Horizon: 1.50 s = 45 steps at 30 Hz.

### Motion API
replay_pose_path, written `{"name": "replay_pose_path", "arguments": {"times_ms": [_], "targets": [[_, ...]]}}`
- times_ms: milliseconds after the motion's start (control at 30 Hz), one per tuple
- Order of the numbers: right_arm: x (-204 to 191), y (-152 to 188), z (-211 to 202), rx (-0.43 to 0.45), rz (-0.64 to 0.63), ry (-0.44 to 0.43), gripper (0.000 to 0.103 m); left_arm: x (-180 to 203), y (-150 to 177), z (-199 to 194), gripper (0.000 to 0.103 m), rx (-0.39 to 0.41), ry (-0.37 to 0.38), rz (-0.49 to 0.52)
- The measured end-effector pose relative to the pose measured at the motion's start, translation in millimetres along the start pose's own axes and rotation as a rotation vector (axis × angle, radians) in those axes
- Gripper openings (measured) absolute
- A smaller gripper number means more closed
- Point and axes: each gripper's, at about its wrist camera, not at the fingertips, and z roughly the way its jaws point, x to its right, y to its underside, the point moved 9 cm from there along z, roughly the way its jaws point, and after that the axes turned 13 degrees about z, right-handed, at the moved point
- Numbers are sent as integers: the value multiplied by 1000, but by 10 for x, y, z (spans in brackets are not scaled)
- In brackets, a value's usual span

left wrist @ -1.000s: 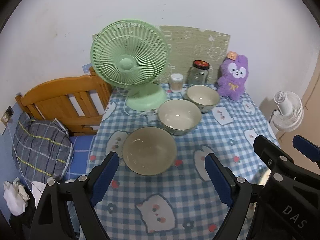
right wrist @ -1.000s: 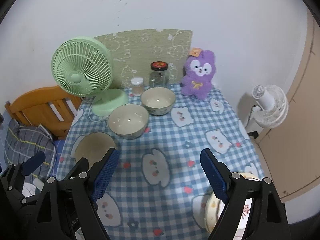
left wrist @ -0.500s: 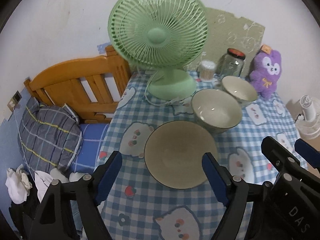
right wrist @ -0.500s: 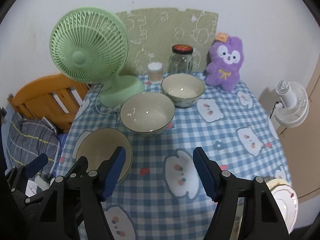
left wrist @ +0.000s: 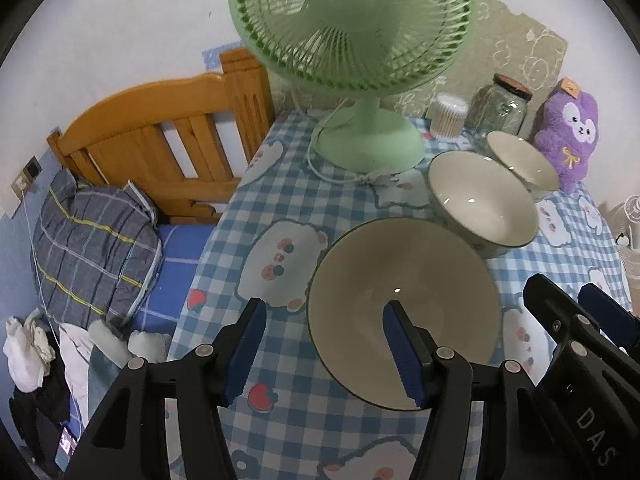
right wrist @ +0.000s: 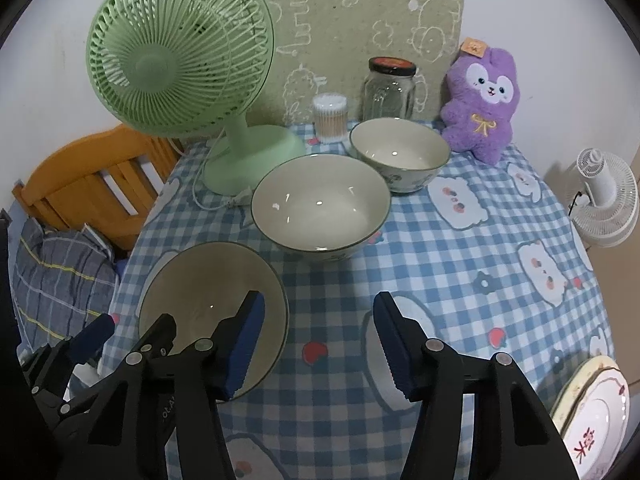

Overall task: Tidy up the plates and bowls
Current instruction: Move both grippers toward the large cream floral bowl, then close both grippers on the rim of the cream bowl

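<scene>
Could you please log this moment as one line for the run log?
left tongs: open, straddling near rim of shallow grey-green ceramic bowl | right tongs: open, holding nothing, over blue checked tablecloth | bowls unstacked

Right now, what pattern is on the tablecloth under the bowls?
Blue-and-white check on the tablecloth, with white cartoon animals and small strawberries; the right wrist view shows it best.

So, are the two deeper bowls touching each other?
Cannot tell. In both wrist views the middle bowl overlaps the far bowl; neither contact nor gap shows.
</scene>
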Motion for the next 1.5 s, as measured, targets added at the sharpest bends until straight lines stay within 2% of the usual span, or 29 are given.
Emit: {"name": "replay_pose_path", "arguments": {"times_ms": [100, 233, 367, 500, 667, 767, 800, 1100, 1500], "targets": [[-23, 23, 85, -14, 5, 3, 58, -30, 19, 87, 58, -13, 2, -9], [-53, 53, 182, -31, 3, -1, 50, -64, 39, 180, 55, -26, -3, -14], [-73, 74, 281, -42, -5, 2, 44, -72, 57, 281, 44, -43, -1, -16], [-89, 89, 369, -61, 3, -6, 38, -81, 69, 362, 40, -53, 1, -22], [-148, 97, 436, -71, -16, -10, 22, -58, 75, 437, 34, -69, 22, -21], [-214, 121, 470, -78, -32, -19, 13, 46, 50, 424, 29, -58, 36, 19], [-214, 119, 474, -78, -31, -18, 13, 69, 40, 415, 25, -49, 33, 32], [-232, 116, 478, -74, -40, -4, 13, 60, 25, 410, 17, -43, 21, 38], [-145, 118, 356, -70, -22, 13, 13, 82, 49, 329, 15, -44, 29, 52]]}}
